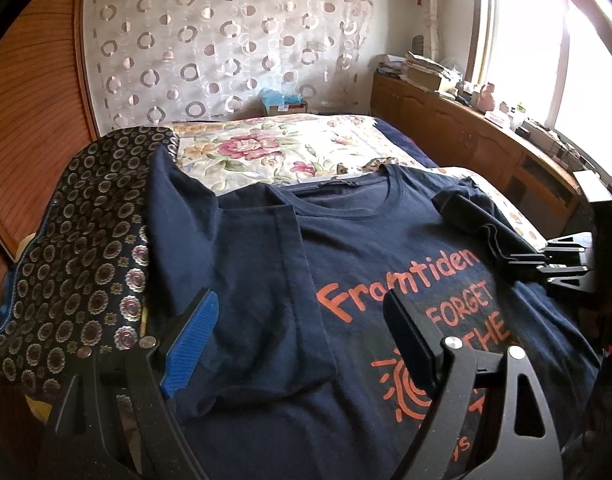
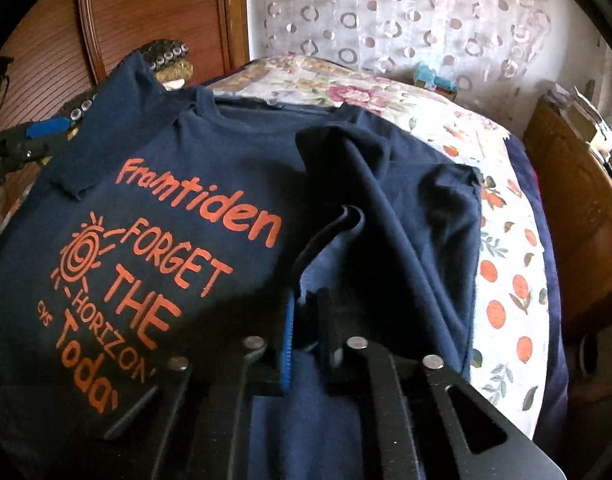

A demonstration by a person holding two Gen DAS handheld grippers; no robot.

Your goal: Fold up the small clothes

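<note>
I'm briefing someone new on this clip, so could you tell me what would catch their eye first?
Most striking is the navy T-shirt spread face up across the floral bedspread, its orange lettering filling the middle of both views. The right hand-held gripper is shut on a fold of the shirt's side, pulled over the front, while the left hand-held gripper hovers open over the opposite folded-in sleeve.

Both wrist views look close over the T-shirt [image 1: 266, 280] from opposite sides.
</note>
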